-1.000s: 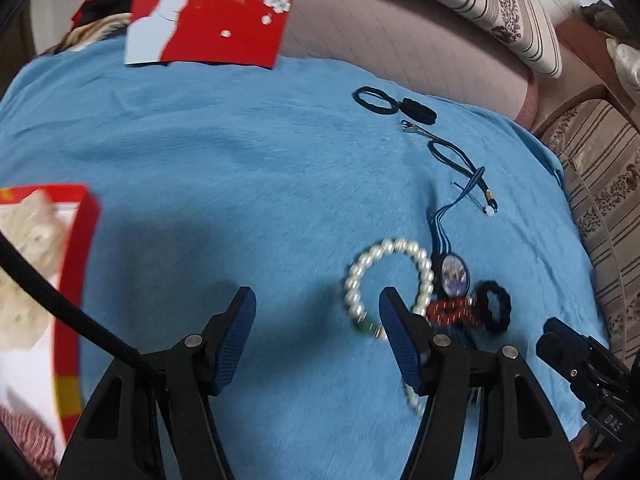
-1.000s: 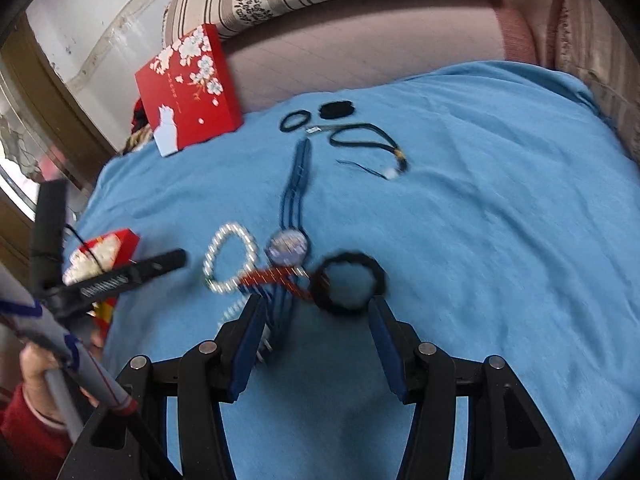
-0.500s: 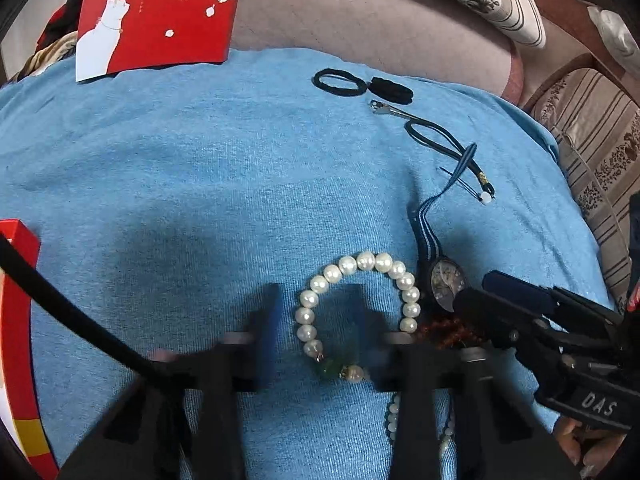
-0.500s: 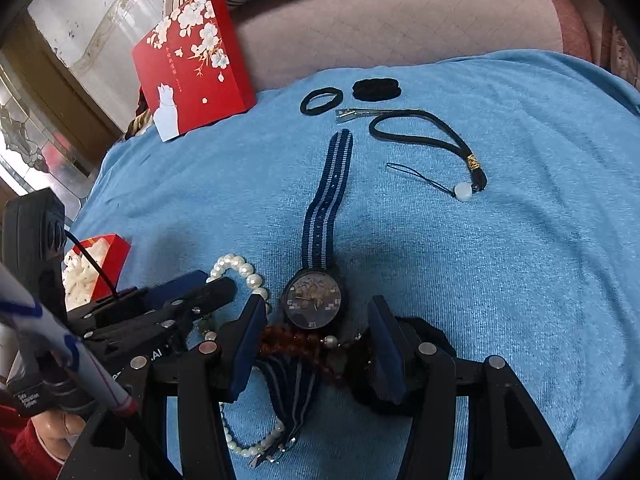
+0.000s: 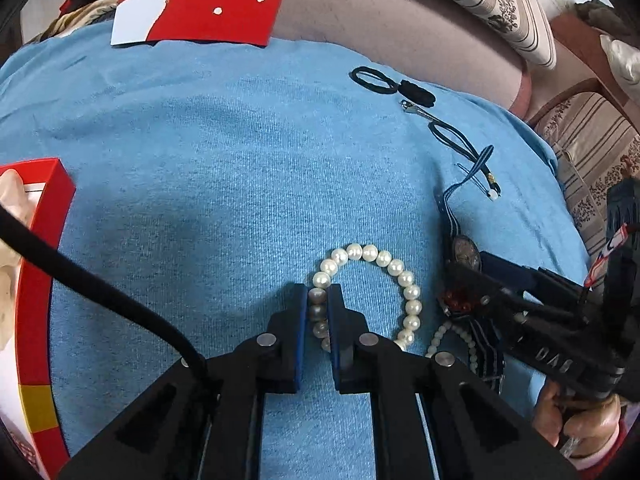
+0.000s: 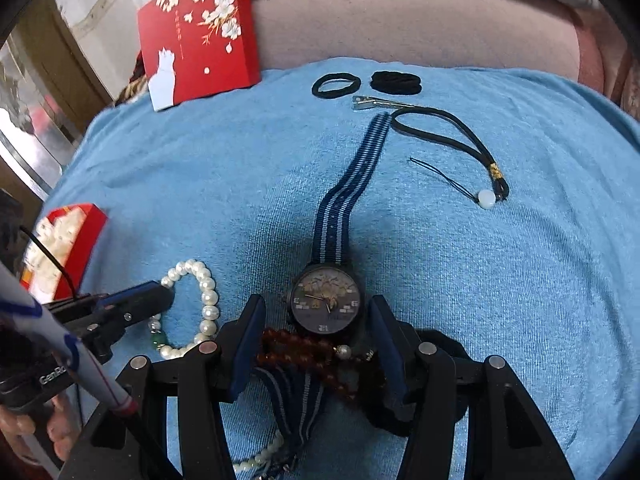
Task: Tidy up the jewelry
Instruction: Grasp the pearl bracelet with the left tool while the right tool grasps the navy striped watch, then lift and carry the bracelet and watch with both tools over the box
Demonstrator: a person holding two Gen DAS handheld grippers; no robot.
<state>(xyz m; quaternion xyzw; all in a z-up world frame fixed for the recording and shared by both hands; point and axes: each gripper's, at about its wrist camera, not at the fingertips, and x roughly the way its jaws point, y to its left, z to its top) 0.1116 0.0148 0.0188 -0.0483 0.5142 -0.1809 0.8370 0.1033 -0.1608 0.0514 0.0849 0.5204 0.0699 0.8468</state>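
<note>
My left gripper [image 5: 318, 300] clamped on white pearl bead bracelet [image 5: 394, 268], lower centre, on blue cloth [image 5: 208, 168]. My right gripper [image 6: 316, 330] wide open, straddling amber bead string [image 6: 298, 350] below dark round watch [image 6: 326, 304]. Risk: round pearls slip from pads on lift; strand may snag neighbouring pile.

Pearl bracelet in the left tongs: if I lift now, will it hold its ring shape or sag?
The pearl bracelet is strung beads, so it will probably sag into a hanging loop. The left tongs pinch only a couple of round, glossy pearls, which could slip. It touches no neighbouring piece, so snagging seems unlikely.
</note>
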